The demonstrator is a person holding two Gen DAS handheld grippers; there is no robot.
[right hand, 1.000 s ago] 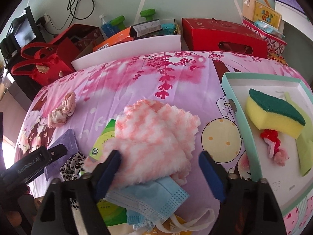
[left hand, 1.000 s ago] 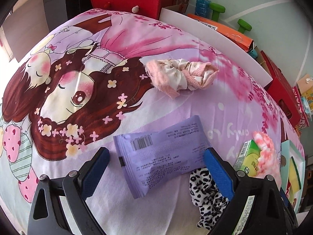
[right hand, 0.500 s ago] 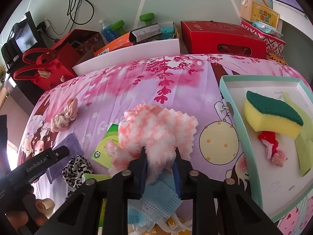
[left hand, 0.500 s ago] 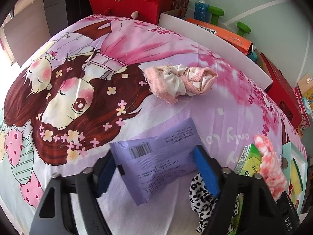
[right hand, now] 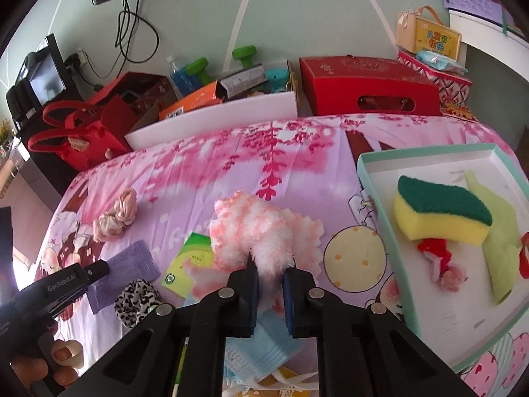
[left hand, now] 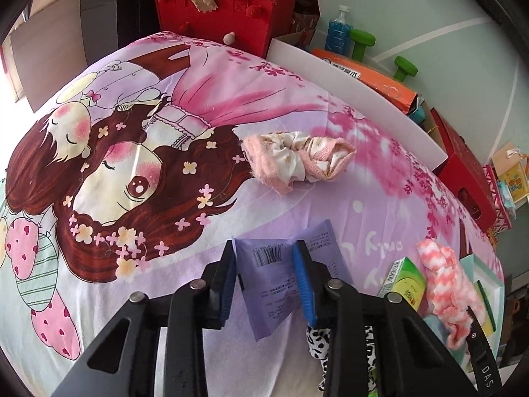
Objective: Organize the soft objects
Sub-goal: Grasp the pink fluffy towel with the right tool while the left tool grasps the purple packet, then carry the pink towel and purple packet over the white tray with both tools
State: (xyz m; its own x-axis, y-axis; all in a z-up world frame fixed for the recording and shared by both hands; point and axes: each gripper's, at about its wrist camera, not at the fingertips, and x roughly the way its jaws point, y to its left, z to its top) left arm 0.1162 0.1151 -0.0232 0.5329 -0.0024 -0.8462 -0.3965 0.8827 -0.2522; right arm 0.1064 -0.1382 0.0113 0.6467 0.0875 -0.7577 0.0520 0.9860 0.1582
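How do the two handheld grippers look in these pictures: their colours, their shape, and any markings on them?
Both are alike. The left gripper and the right gripper each have black, angular bodies with triangular cut-outs and round silver pivot pins. The jaws carry blue pads. Seen from the right wrist view, the left gripper's side bears white "GenRobot.AI" lettering; the left wrist view shows "DAS" on the right one. No cables or sleeves are visible.

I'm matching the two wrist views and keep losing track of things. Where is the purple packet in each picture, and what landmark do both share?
Left wrist: the purple packet sits low centre, between the left gripper jaws as they close on it.
Right wrist: it lies at the lower left, partly behind the left gripper.
Shared landmark: the pink-and-white fluffy cloth, with the green box beside it.
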